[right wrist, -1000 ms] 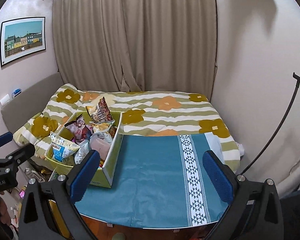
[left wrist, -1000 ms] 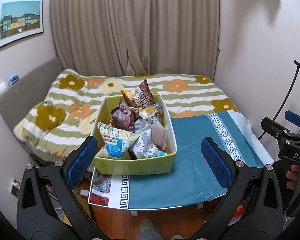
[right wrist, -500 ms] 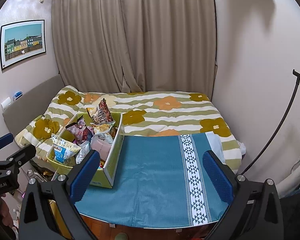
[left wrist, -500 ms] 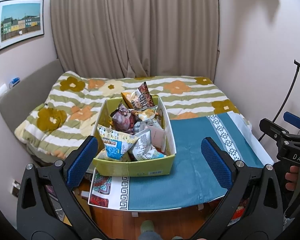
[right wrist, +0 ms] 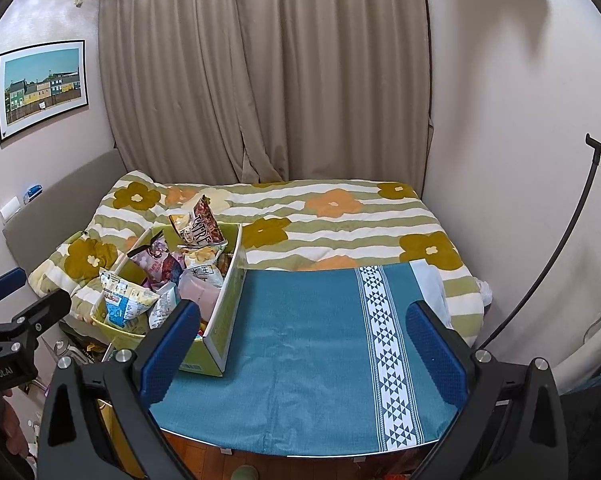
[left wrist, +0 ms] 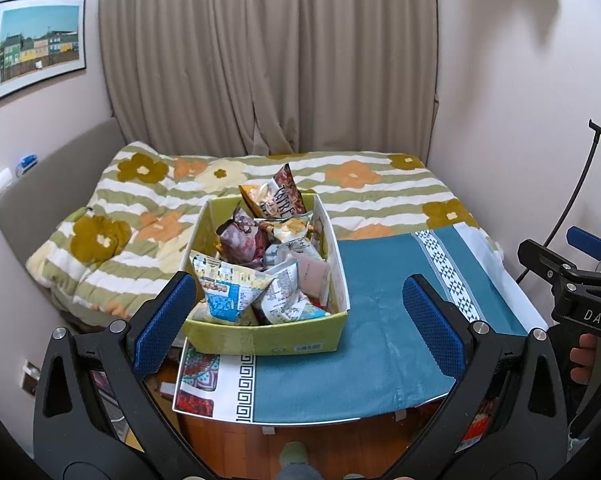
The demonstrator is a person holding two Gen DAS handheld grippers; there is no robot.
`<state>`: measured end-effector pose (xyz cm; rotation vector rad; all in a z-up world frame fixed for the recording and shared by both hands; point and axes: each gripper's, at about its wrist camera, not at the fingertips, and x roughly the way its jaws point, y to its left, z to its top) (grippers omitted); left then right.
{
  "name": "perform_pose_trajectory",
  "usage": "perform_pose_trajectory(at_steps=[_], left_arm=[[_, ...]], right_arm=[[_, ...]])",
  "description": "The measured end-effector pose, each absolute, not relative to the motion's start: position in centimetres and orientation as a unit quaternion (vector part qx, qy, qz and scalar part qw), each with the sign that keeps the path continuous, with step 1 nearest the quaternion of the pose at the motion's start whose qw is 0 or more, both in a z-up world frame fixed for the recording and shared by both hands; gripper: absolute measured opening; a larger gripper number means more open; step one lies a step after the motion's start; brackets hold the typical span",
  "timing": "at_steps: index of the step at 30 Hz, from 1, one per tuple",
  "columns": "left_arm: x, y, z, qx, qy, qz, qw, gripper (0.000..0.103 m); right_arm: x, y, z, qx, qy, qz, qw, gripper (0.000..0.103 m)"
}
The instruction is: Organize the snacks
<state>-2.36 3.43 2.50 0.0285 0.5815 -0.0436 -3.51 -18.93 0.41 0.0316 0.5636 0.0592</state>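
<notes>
A yellow-green cardboard box [left wrist: 260,338] stands on the left part of a desk [left wrist: 380,360] covered by a teal cloth with a white patterned band, and it is heaped with crinkled snack packets [left wrist: 260,264]. Among them, a brown and orange bag with white lettering [left wrist: 278,200] stands tallest at the far end, a maroon packet [left wrist: 240,238] leans just in front of it, a blue and yellow bag [left wrist: 226,292] lies at the near left corner, and a plain pink pouch [left wrist: 314,276] rests against the right wall of the box. The left tongs [left wrist: 298,320], black with blue padded fingers, are spread wide and hold nothing, hanging above the near edge of the desk with the box framed between the fingers but apart from them. The right tongs [right wrist: 300,344], of the same make, are likewise wide and unloaded over the bare teal cloth to the right of the box. In the left wrist view the right tongs show at the right edge with a person's hand [left wrist: 584,356] gripping the handle. Behind the desk lies a bed with a striped quilt bearing orange and olive flowers [right wrist: 332,216], backed by beige curtains [right wrist: 260,72], and a framed picture of coloured houses [right wrist: 42,88] hangs on the left wall.
</notes>
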Motion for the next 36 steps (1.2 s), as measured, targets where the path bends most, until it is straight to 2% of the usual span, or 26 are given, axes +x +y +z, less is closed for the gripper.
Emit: perform_pose_trajectory(at_steps=[36], left_arm=[[-3.3, 1.4, 2.3, 0.018, 0.276, -0.002, 0.961, 0.103]], right_arm=[[-4.4, -20.1, 0.4, 0.027, 0.277, 0.019, 0.96, 0.102]])
